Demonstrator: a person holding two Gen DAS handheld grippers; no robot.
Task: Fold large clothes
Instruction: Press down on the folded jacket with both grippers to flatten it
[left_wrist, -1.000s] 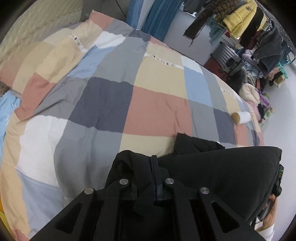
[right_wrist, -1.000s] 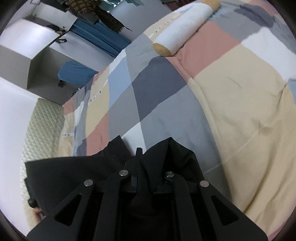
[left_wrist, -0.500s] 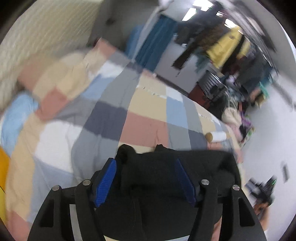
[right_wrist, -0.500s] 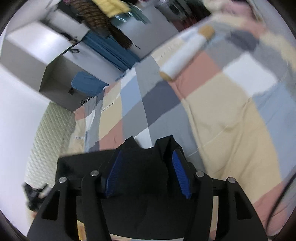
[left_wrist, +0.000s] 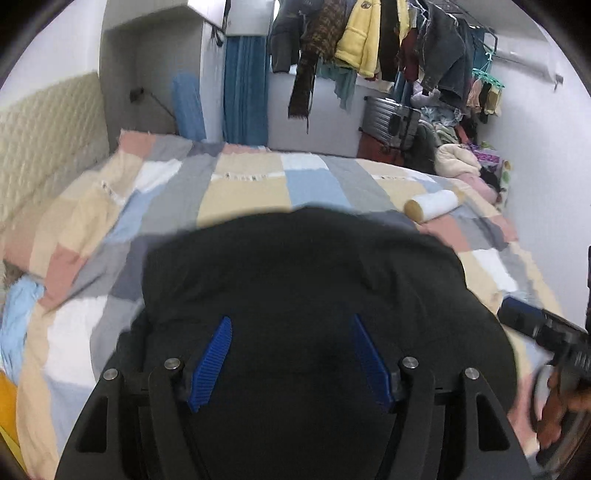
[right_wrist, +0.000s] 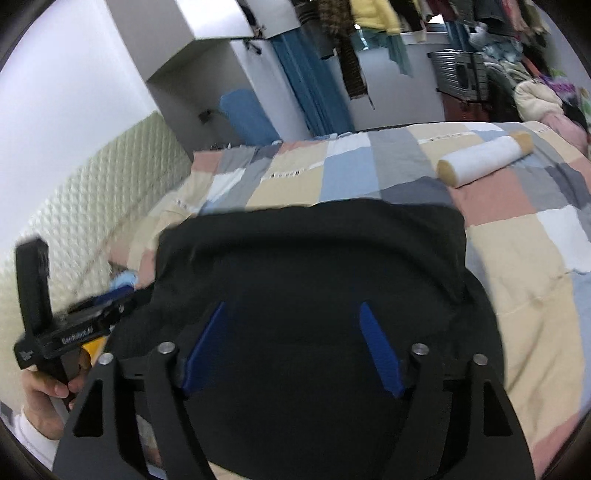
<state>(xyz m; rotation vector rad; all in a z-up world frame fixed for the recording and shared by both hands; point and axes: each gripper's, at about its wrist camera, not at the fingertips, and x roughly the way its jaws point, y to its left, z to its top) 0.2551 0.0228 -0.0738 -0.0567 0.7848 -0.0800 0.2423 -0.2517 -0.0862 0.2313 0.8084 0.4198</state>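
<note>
One patchwork quilt carries one folded black garment and, beyond that garment, one white roll. Two grippers stand above the garment: left gripper jaws apart, right gripper jaws opening. A second ago, both clamped its edge.

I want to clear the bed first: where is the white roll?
The white roll lies on the patchwork bedspread, upper right in both views, beyond the black garment.

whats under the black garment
The black garment lies on the patchwork quilt, whose squares show all around it. What the quilt looks like directly beneath it is covered.
</note>
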